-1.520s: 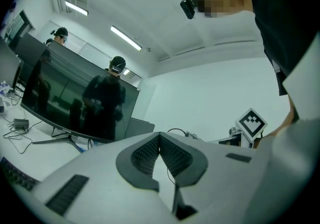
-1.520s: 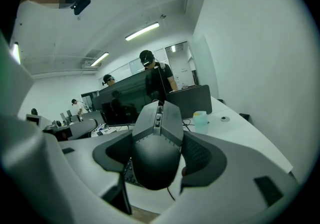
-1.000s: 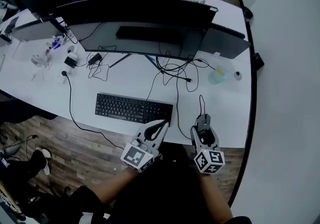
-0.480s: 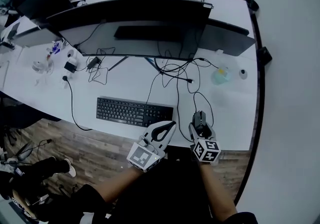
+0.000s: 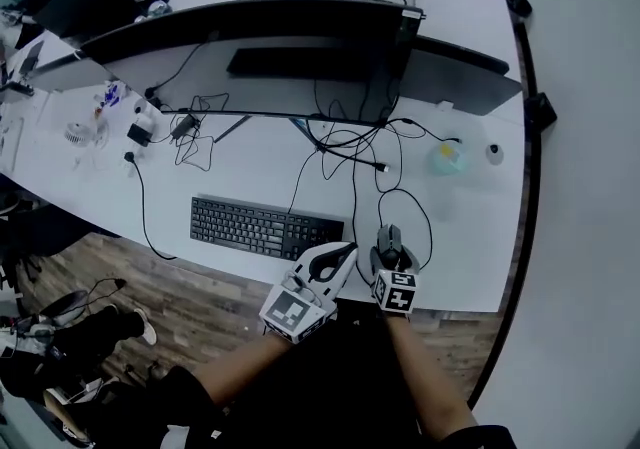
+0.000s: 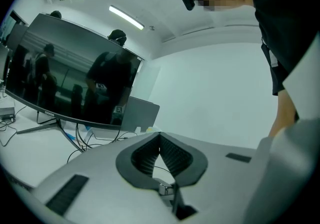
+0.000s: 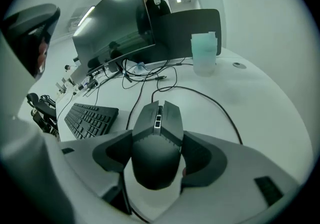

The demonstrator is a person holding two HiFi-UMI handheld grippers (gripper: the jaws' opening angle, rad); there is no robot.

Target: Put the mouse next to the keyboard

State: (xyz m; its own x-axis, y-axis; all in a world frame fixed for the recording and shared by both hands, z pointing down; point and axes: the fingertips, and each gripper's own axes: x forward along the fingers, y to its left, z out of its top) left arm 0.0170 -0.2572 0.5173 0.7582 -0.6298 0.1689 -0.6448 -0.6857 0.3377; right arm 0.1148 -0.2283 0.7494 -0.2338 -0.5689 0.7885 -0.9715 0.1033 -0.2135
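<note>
we hold the right claw [image 5: 392, 253] over the near edge of the white desk [image 5: 470, 237], its jaws on either side of the black mouse [image 5: 389, 236]. just left of it hangs our left claw [image 5: 346, 252], tips together. the keyboard [image 5: 265, 225] lies left of both claws, close to the left one. beyond the right claw the mouse cable [image 5: 428, 222] loops away toward a curved monitor [image 5: 250, 32].

We see a black mouse [image 7: 156, 143] and a black keyboard [image 5: 265, 224] on a white desk [image 5: 470, 227], with black cables [image 7: 205, 97] and a black monitor [image 5: 260, 22]. Our left gripper [image 5: 342, 254] and right gripper [image 5: 389, 248] are grey, with jaws lined black and cubes [image 5: 290, 312] patterned in black-and-white squares. The cup [image 5: 447, 157] is pale green and the floor [image 5: 170, 297] is brown wood.
</note>
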